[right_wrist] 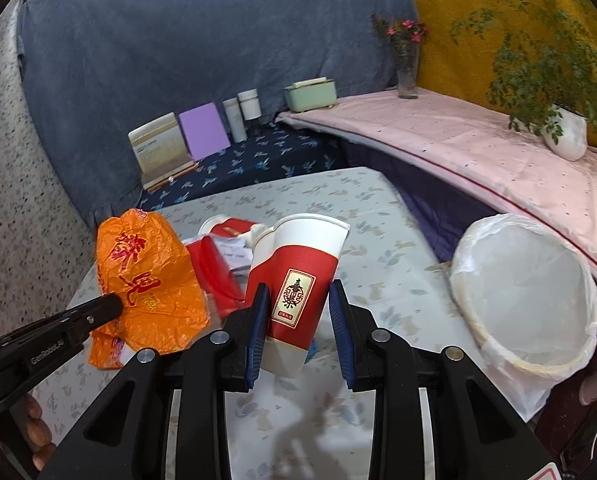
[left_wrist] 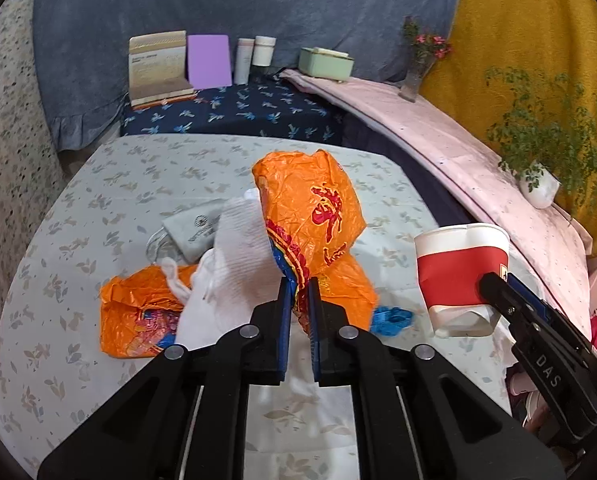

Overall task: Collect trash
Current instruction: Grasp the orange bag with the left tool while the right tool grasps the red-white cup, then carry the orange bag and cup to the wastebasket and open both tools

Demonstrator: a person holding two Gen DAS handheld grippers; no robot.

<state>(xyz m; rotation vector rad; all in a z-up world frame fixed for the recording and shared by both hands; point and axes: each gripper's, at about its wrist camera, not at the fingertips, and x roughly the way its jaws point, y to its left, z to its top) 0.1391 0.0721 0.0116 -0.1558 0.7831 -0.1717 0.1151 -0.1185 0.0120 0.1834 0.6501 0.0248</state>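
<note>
Your left gripper (left_wrist: 299,292) is clamped on the orange wrapper (left_wrist: 314,208) lifted above the table's (left_wrist: 78,240) middle, while your right gripper (right_wrist: 297,300) pinches the red-banded paper cup (right_wrist: 298,284), tilted, near the bag-lined bin (right_wrist: 526,292) off the table's right edge

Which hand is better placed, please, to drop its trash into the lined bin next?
The right. Its tool grips the red-and-white paper cup, and the white-lined round bin sits just to its right. The left tool, pinching the orange plastic wrapper, is farther away.
</note>
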